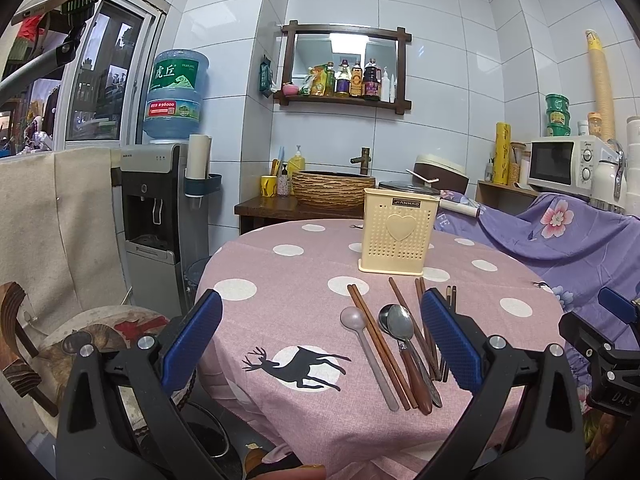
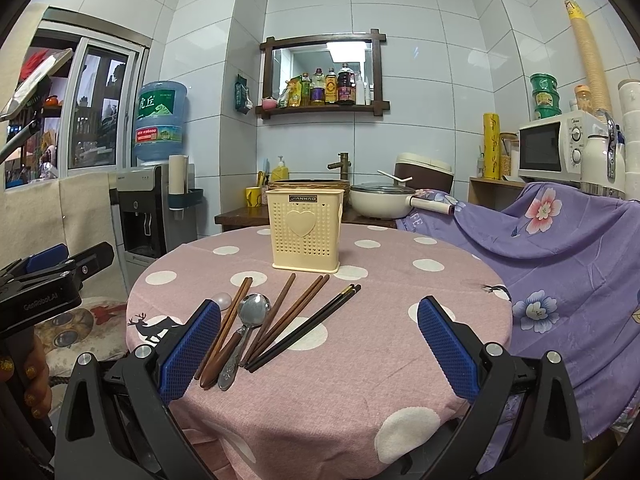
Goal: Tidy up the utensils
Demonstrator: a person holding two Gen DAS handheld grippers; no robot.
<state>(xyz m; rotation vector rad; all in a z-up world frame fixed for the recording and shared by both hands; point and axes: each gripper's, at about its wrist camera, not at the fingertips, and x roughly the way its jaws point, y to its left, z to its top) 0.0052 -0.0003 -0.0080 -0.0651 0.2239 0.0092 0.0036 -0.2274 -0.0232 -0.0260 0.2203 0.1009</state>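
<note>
A cream perforated utensil holder [image 1: 398,237] [image 2: 306,229] with a heart stands upright at the far side of the round pink polka-dot table [image 1: 280,304] [image 2: 380,352]. In front of it lie a pale plastic spoon [image 1: 362,344] [image 2: 222,300], brown wooden chopsticks [image 1: 374,336] [image 2: 296,316], two metal spoons [image 1: 400,326] [image 2: 253,309] and black chopsticks [image 2: 312,324]. My left gripper [image 1: 320,340] is open and empty above the near table edge, the utensils between its blue pads. My right gripper [image 2: 318,344] is open and empty, the utensils just beyond its left pad.
A water dispenser [image 1: 154,208] stands left of the table. A purple floral cloth [image 2: 560,248] covers furniture on the right, with a microwave [image 2: 560,148] behind. A sink counter with a white pan [image 2: 380,200] lies beyond the table. A chair [image 1: 80,332] sits at left.
</note>
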